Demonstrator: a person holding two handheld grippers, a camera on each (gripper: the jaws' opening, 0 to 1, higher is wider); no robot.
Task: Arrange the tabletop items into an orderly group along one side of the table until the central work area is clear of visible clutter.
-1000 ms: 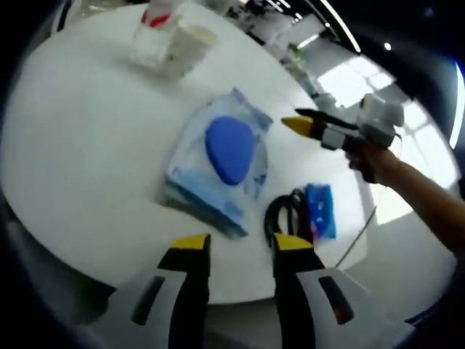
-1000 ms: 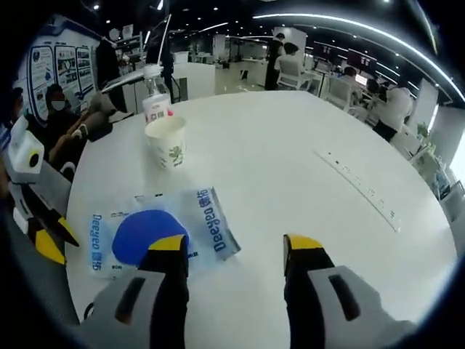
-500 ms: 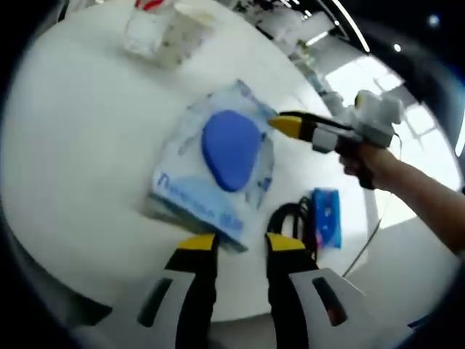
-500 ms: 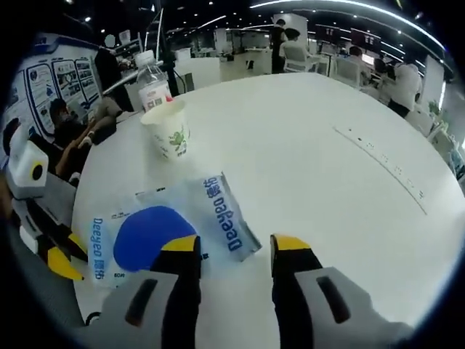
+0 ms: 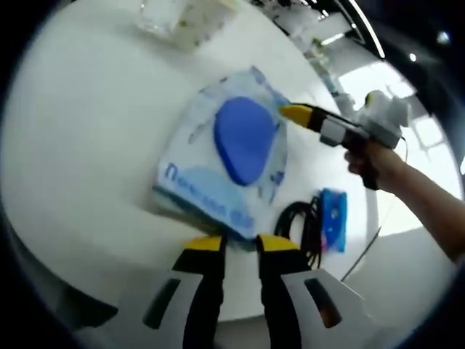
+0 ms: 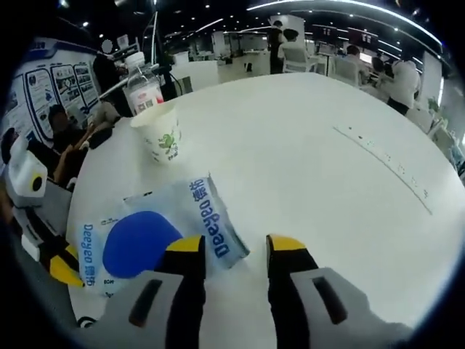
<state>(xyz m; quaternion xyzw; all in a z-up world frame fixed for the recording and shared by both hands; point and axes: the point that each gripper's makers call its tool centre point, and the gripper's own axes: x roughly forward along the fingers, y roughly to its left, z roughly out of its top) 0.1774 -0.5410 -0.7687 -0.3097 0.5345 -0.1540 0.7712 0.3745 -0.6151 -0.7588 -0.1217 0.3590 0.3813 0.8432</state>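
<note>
A pale blue wet-wipes pack point(image 5: 232, 156) with a dark blue lid lies flat on the round white table point(image 5: 87, 131). My left gripper point(image 5: 240, 243) sits at the pack's near edge, jaws narrowly apart with bare table showing between them. From the right, a hand holds my right gripper point(image 5: 296, 113) with its yellow tips at the pack's far edge. In the right gripper view the wipes pack point(image 6: 152, 236) has one corner between the jaws of my right gripper point(image 6: 236, 246), which stand a little apart. The left gripper point(image 6: 59, 267) is at the pack's left edge.
A coiled black cable point(image 5: 299, 222) and a small blue packet point(image 5: 334, 218) lie near the table's edge. A paper cup point(image 6: 161, 134) and a water bottle point(image 6: 143, 87) stand beyond the pack. A long slot point(image 6: 381, 171) runs across the table's right. People sit at the left.
Both grippers' jaws have narrowed and both have moved in against the wipes pack from opposite sides. The pack lies in much the same place.
</note>
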